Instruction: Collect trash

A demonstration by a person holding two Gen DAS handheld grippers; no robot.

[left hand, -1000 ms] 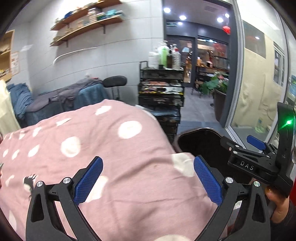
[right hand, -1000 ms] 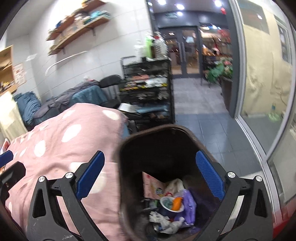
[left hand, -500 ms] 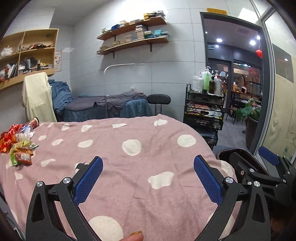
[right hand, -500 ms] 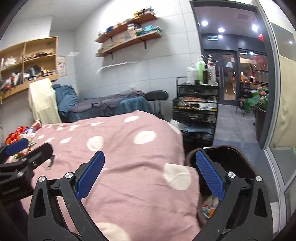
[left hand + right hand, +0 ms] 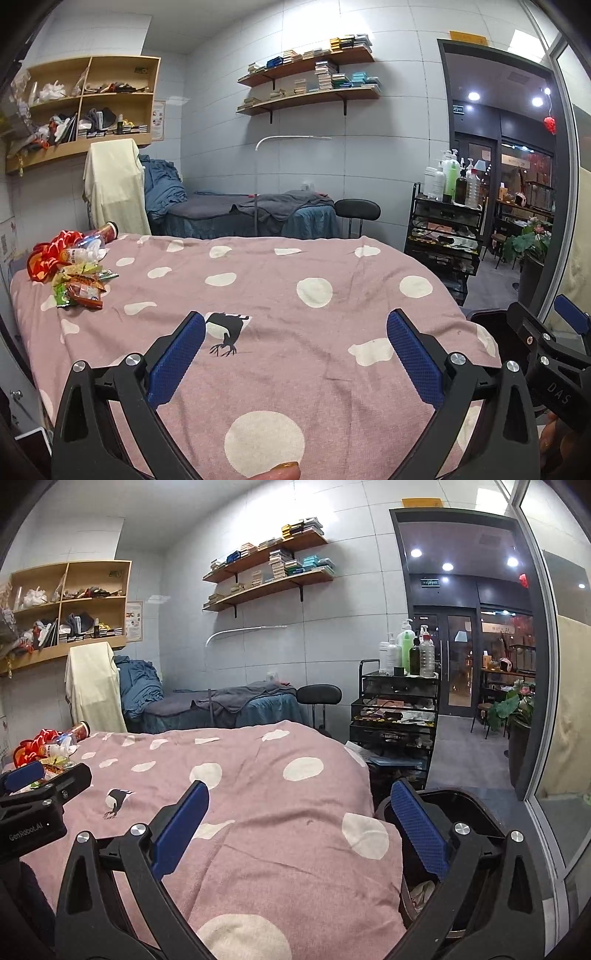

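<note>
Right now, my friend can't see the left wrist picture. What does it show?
The open left gripper hangs over a pink bed cover with white dots, holding nothing. A pile of snack wrappers lies at the bed's far left corner. The right gripper and a dark bin peek in at the right.

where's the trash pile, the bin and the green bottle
trash pile (image 5: 79,284), left wrist view, on the red and green wrappers
bin (image 5: 476,805), right wrist view, on its dark rim
green bottle (image 5: 406,651), right wrist view, on its body

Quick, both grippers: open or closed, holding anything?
Left gripper: open, empty, over the bed.
Right gripper: open, empty.
</note>
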